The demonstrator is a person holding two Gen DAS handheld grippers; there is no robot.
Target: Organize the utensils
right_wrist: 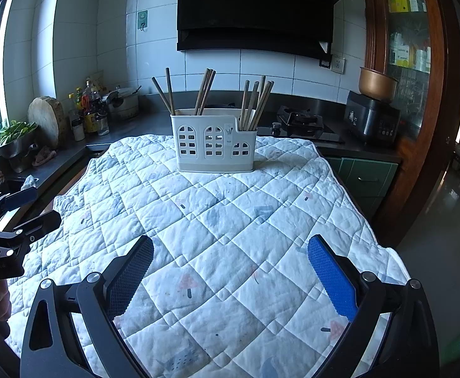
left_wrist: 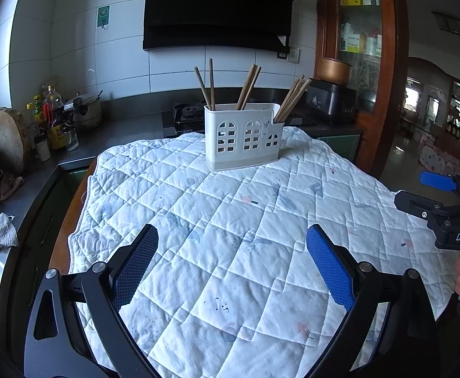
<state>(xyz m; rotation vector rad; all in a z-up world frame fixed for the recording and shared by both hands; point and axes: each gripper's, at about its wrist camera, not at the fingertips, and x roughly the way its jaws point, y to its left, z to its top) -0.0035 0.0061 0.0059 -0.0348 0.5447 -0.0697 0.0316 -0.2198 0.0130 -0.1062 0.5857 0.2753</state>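
A white quilted cloth (left_wrist: 230,220) covers the bench, and at its far end stands the white utensil holder (left_wrist: 243,137) with wooden chopsticks (left_wrist: 248,86) upright in three compartments. Behind it are a tiled wall, a black range hood (left_wrist: 223,9) and a dark counter. The left claw (left_wrist: 232,266) and the right claw (right_wrist: 230,275) hover spread wide, empty.
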